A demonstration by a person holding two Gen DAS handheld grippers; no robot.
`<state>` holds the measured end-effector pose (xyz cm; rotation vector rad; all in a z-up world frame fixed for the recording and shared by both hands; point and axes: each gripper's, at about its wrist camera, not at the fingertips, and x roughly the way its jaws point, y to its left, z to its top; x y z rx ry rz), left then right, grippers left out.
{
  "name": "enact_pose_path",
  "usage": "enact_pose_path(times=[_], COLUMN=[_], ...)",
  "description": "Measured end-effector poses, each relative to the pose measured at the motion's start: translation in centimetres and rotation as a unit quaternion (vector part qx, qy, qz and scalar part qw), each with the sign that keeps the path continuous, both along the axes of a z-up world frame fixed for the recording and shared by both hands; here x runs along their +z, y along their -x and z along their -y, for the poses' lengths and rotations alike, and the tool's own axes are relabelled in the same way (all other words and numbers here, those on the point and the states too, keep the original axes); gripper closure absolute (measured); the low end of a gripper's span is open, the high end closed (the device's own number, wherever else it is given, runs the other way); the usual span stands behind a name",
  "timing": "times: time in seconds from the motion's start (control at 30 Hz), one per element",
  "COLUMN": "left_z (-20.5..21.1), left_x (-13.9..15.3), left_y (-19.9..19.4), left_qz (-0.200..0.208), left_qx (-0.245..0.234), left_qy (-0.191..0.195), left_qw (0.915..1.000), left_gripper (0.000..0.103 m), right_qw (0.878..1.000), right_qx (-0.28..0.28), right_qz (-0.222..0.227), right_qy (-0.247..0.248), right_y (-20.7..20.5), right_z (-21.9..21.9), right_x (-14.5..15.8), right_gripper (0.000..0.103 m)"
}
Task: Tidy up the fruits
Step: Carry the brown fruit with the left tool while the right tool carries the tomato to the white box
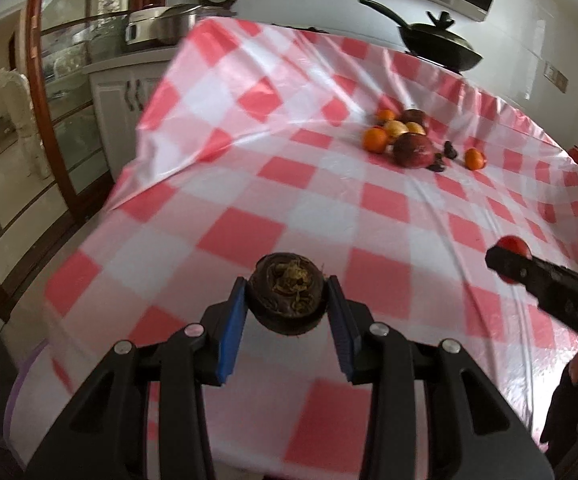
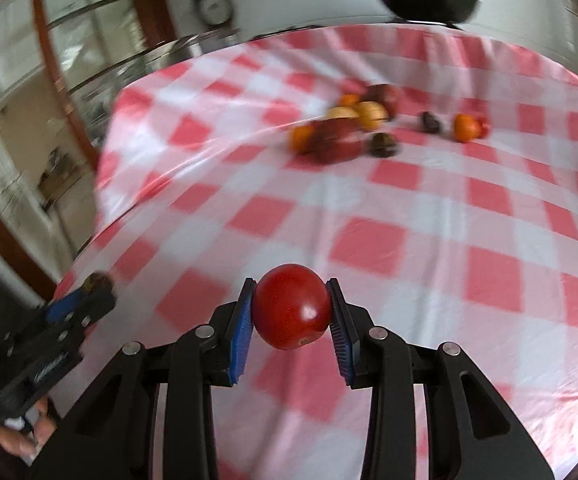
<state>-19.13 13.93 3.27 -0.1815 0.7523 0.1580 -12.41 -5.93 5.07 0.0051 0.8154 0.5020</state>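
Fruits are what I am sorting, and two of them are off the desk [image 1: 225, 92] right now. My left tongs [image 1: 287, 300] are closed on a dark, round fruit [image 1: 287, 298], brown-purple with a dried, yellowish calyx facing the camera; I take it for a mangosteen or passion fruit but cannot be sure. Its rind looks hard and a little rough, so I judge it will not slip much, and the blue pads [image 1: 233, 332] sit on its widest part, which is the sensible place.

My right tongs [image 2: 291, 308] are shut on a red tomato [image 2: 291, 306], glossy and smooth. That skin looks slippery and the flesh probably soft, so I would keep the squeeze light and across the middle, as it is held, away from the stem end.

Everything else lies on the far right of the checked cloth: a cluster of oranges [image 1: 375, 140], yellow fruits [image 1: 397, 127] and a big dark red one [image 1: 413, 150], all touching or nearly so. Small dark pieces [image 1: 447, 156] lie just beside it, and a lone orange [image 1: 475, 159] sits near them, further right. A black pan [image 1: 439, 46] stands beyond the far edge.
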Motion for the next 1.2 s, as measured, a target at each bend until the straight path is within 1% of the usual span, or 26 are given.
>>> enact_pose_path(times=[0.13,0.27,0.47,0.57,0.73,0.87,0.93,1.03,1.07,1.2], left_z=[-1.7,-3.8,-7.5,-9.1,-11.5,-12.6,-13.4,-14.9,-15.4,-16.9], left_x=[-0.1,-0.4,-0.5,-0.9,-2.7,-4.8,-6.0,-7.4,-7.7,-9.6], left_y=[1.7,4.0,7.3,8.8,12.0,14.2,15.2,16.4,16.7,17.7], left_qz=[-0.002,-0.003,0.002,0.0,-0.016,-0.029,-0.041,-0.05,-0.054,-0.075], left_qx=[0.011,0.029,0.067,0.084,0.116,0.138,0.152,0.174,0.18,0.204], left_qy=[-0.002,0.001,0.009,0.015,0.028,0.026,0.032,0.046,0.048,0.048], left_qw=[0.9999,0.9996,0.9977,0.9963,0.9927,0.9896,0.987,0.9824,0.9811,0.9749], left_gripper=[0.063,0.063,0.063,0.063,0.063,0.063,0.063,0.063,0.063,0.063], right_qw=[0.999,0.995,0.986,0.979,0.962,0.941,0.928,0.911,0.903,0.887], right_qx=[0.045,0.095,0.16,0.194,0.263,0.327,0.362,0.4,0.416,0.445], right_qz=[0.005,0.012,0.017,0.024,0.043,0.056,0.06,0.061,0.062,0.044], right_qy=[0.006,0.017,0.037,0.05,0.057,0.062,0.069,0.079,0.087,0.115], right_y=[2.5,5.0,8.1,10.0,13.4,16.1,17.7,19.5,20.3,21.5], right_z=[-2.7,-5.3,-9.0,-10.7,-13.5,-15.8,-17.1,-18.6,-19.1,-20.8], right_x=[0.1,0.0,-0.5,-0.8,-1.1,-1.9,-2.7,-3.8,-4.5,-7.0], right_gripper=[0.067,0.067,0.067,0.067,0.067,0.067,0.067,0.067,0.067,0.067])
